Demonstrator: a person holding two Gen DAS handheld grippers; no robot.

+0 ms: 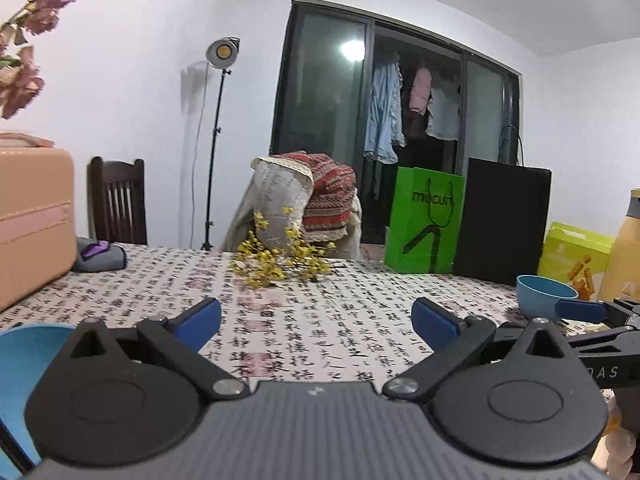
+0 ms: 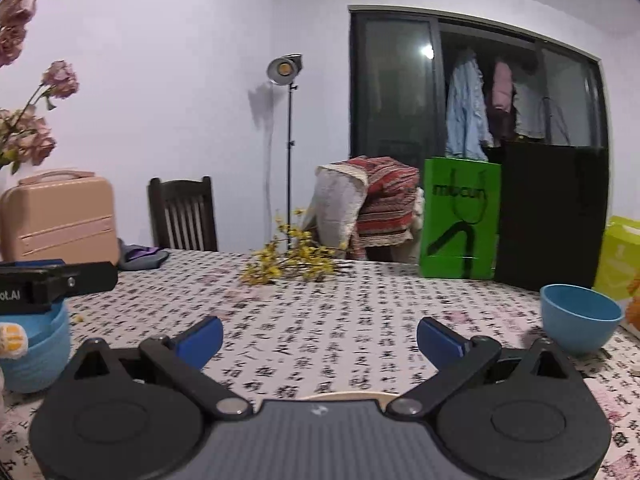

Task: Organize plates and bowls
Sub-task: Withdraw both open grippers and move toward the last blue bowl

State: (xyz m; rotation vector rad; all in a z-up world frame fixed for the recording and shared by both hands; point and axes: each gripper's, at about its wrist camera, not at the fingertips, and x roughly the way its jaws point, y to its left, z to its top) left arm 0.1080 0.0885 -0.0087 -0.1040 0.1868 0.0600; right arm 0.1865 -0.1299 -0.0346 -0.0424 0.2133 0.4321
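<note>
blue bowl [image 2: 580, 320]: upright on bench [image 2: 340, 340], right edge of right-wrist frame; nothing touching it.
second blue bowl [image 2: 38, 354]: lower left of same frame, under the left claw.
cream rim [image 2: 344, 397]: sliver at bottom centre, likely a plate, can't confirm.
right claw [image 2: 320, 338]: jaws wide apart, empty.
left claw [image 1: 316, 322]: jaws apart, empty.
step: probably reach for right-hand bowl; swing right, straddle one wall at the rim, close gently, lift level.
risk: yellow flowers [image 2: 292, 266] behind, well clear.

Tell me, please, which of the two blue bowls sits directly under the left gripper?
The ribbed blue bowl at the table's left side; the smooth blue bowl stands apart on the right, uncovered.
</note>
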